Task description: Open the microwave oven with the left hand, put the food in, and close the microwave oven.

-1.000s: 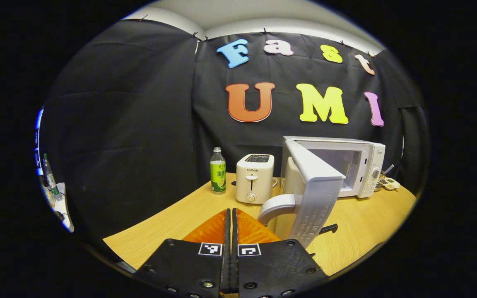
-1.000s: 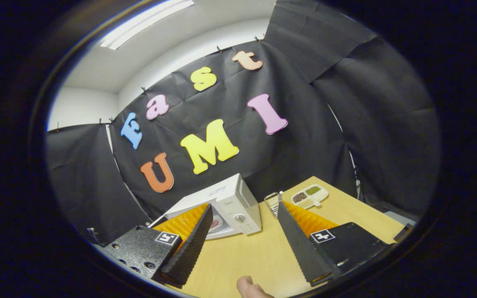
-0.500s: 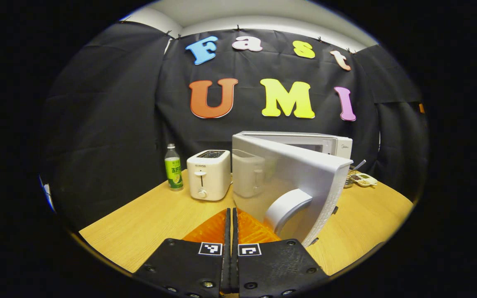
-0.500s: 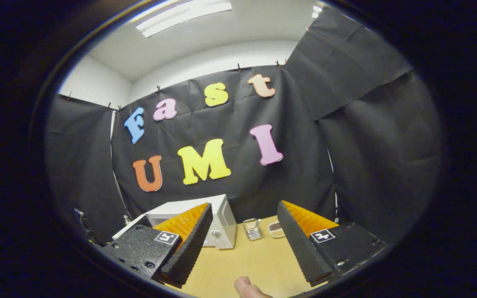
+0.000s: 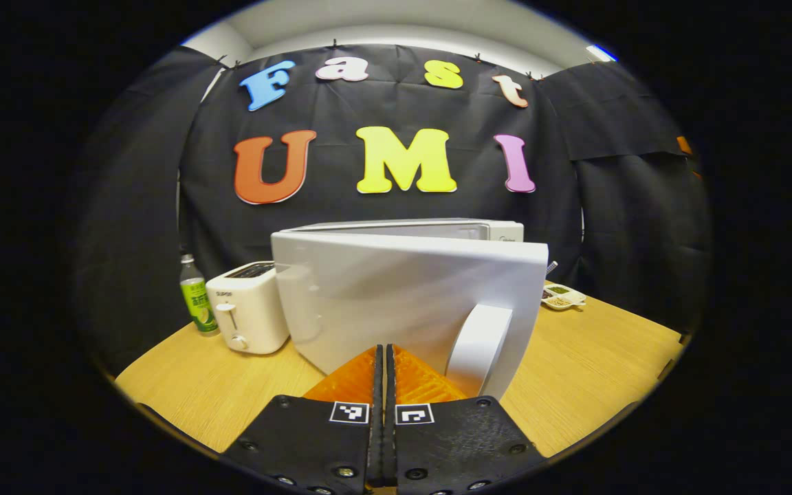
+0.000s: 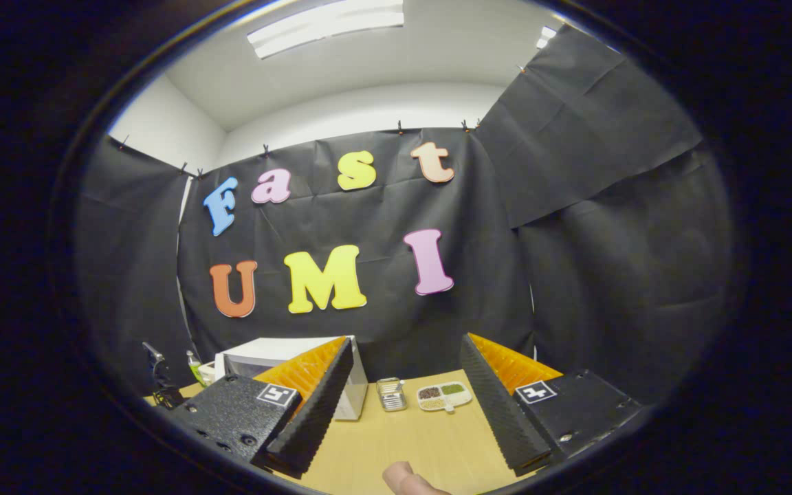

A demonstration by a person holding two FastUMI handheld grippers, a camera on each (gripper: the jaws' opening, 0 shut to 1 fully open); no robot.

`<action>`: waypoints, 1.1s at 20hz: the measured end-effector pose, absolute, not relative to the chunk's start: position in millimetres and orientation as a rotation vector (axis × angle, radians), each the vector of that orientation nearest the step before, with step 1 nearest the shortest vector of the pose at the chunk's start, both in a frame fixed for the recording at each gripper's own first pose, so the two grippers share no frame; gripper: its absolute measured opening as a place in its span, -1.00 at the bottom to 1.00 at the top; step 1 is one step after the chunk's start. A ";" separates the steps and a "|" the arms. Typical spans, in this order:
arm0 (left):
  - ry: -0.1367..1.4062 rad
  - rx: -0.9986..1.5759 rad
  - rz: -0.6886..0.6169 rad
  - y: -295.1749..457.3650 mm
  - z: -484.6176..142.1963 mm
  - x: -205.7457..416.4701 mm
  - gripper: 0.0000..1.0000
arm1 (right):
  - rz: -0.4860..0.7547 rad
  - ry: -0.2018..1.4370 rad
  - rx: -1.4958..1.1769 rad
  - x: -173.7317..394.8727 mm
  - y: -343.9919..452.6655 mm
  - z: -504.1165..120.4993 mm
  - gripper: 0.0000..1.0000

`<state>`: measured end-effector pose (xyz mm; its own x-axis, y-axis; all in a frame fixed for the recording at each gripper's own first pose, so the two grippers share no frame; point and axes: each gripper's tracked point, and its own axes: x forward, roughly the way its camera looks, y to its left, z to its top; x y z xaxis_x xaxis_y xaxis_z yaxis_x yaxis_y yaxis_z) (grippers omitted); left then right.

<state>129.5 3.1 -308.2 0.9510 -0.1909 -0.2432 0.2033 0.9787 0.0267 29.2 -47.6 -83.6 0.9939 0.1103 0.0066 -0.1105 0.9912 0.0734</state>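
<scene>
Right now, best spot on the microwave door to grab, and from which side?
Probably the curved handle at the free edge of the microwave door. It stands upright and bows off the panel, so fingers could straddle it from the front.

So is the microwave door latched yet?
Not latched. The door still stands ajar, angled off the microwave body, with the shut left gripper at its face.

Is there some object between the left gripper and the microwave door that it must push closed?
Nothing visible stands between them. In the left gripper view, the left gripper, jaws together, points straight at the microwave door, which is ajar. The toaster and bottle stand off to one side, on the table.
</scene>
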 end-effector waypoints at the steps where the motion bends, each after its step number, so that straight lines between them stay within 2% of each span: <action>1: 0.237 0.054 -0.230 -7.5 -310.8 137.5 -1.00 | 0.100 -0.009 0.058 28.7 -53.2 -81.3 0.80; 2: 0.230 0.046 -0.246 -15.1 -312.2 145.3 -1.00 | 0.094 -0.020 0.046 28.1 -55.0 -78.8 0.80; 3: 0.230 0.028 -0.265 -23.0 -313.7 153.6 -1.00 | 0.093 -0.028 0.036 27.2 -56.6 -76.9 1.00; 4: 0.236 0.005 -0.277 -30.6 -314.9 161.4 -1.00 | 0.095 -0.035 0.029 26.9 -56.4 -76.2 0.80; 6: 0.231 -0.013 -0.275 -38.7 -313.5 174.0 -1.00 | 0.107 -0.039 0.020 27.1 -54.4 -76.0 0.80; 7: 0.222 -0.018 -0.272 -42.7 -310.9 181.9 -0.70 | 0.111 -0.040 0.019 28.1 -53.9 -75.4 0.80; 8: 0.219 -0.029 -0.282 -49.7 -309.6 188.2 -1.00 | 0.113 -0.042 0.021 28.7 -53.6 -74.8 0.80; 11: 0.219 -0.028 -0.285 -67.4 -306.5 208.6 -1.00 | 0.124 -0.044 0.031 31.8 -52.5 -76.9 0.80; 12: 0.215 -0.030 -0.292 -74.3 -305.1 213.7 -1.00 | 0.128 -0.041 0.033 34.4 -51.2 -79.4 0.99; 13: 0.212 -0.031 -0.298 -80.7 -305.3 218.9 -1.00 | 0.131 -0.038 0.034 35.7 -52.0 -81.3 0.99; 14: 0.211 -0.029 -0.292 -84.6 -305.2 225.2 -1.00 | 0.133 -0.035 0.032 38.0 -52.5 -83.4 0.80; 17: 0.229 -0.046 -0.273 -92.2 -310.1 243.4 -1.00 | 0.132 -0.030 0.035 43.4 -57.3 -88.4 0.80; 18: 0.239 -0.058 -0.274 -95.4 -312.2 247.2 -1.00 | 0.134 -0.027 0.036 46.6 -57.6 -91.4 1.00; 19: 0.247 -0.062 -0.269 -97.6 -314.5 252.9 -1.00 | 0.135 -0.021 0.036 49.1 -58.6 -94.7 1.00; 20: 0.254 -0.059 -0.261 -98.4 -317.4 258.3 -1.00 | 0.135 -0.013 0.036 51.5 -60.2 -98.6 0.80; 22: 0.267 -0.051 -0.251 -102.7 -324.7 268.7 -1.00 | 0.137 -0.006 0.038 54.6 -63.8 -102.9 0.80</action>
<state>268.7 -102.7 -324.7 0.9337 -0.2518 -0.2545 0.2383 0.9676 -0.0831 54.6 -63.8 -102.9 0.9907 0.1359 0.0089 -0.1362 0.9900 0.0376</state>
